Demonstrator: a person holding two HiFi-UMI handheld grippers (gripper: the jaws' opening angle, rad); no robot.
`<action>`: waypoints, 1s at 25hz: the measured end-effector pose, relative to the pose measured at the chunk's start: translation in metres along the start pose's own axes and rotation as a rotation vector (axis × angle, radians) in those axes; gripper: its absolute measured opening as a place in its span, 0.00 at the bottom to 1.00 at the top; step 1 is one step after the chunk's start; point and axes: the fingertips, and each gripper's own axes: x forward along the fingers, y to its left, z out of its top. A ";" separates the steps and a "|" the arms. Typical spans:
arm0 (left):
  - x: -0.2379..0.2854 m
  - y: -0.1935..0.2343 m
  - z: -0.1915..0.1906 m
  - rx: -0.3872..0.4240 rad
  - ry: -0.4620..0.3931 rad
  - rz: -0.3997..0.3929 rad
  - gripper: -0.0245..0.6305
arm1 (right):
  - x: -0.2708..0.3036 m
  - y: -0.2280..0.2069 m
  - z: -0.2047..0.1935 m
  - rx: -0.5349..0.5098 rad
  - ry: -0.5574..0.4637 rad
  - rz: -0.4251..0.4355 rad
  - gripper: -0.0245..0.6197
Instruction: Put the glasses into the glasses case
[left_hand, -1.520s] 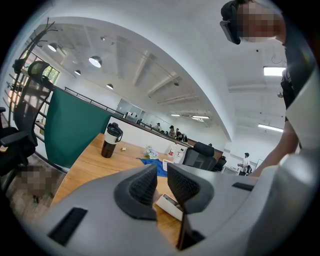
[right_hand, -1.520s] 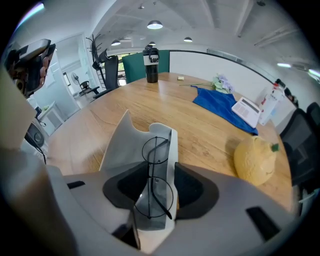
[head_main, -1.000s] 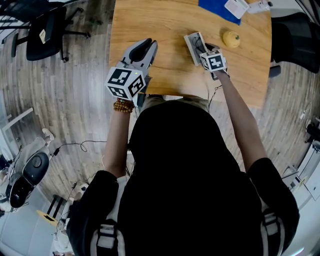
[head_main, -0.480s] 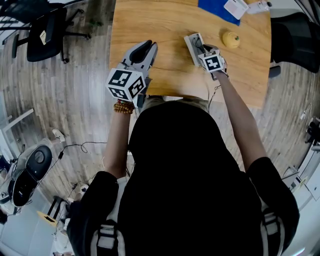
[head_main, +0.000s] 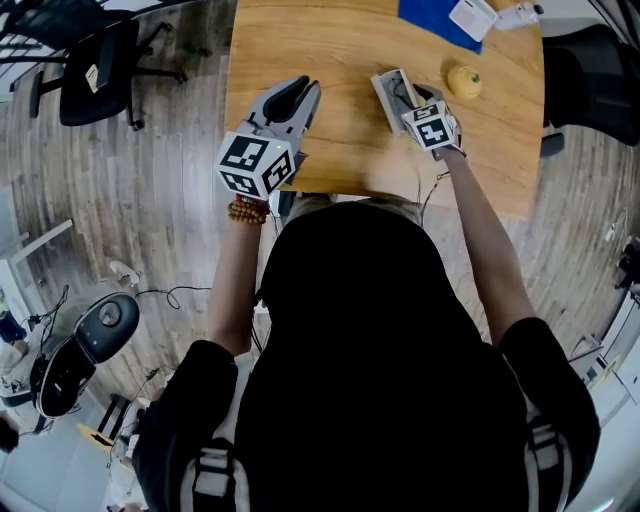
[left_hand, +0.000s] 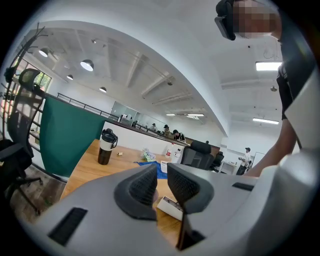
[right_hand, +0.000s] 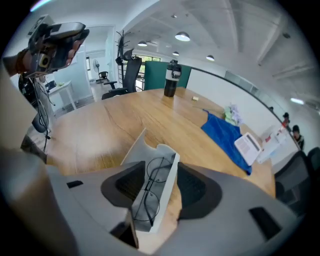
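As the right gripper (right_hand: 163, 183), jaws just opening, straddled the glasses case (right_hand: 138, 146) without pressing it, we saw the glasses (right_hand: 151, 186) lying inside along the jaw line, the left gripper (left_hand: 159, 186) slightly parted, empty, well off leftward.

Wooden table (head_main: 320, 50) bears glasses case (head_main: 390, 90), blue cloth (head_main: 430, 18), bottle (right_hand: 171, 78)

The left gripper (head_main: 298, 90) is held about level, its fingers (left_hand: 142, 186) a narrow gap apart with nothing between them. The right gripper (right_hand: 161, 186) tilts steeply down. Its fingers have just been opening and stand apart on either side of the glasses case (right_hand: 165, 150).
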 end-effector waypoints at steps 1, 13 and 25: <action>0.000 -0.001 0.004 0.016 -0.002 -0.006 0.15 | -0.007 -0.002 0.010 -0.018 -0.027 -0.018 0.37; 0.006 -0.019 0.077 0.248 -0.106 -0.006 0.15 | -0.125 -0.014 0.190 -0.069 -0.498 -0.162 0.34; -0.024 -0.041 0.132 0.386 -0.349 0.207 0.12 | -0.280 0.055 0.295 -0.041 -1.056 -0.301 0.24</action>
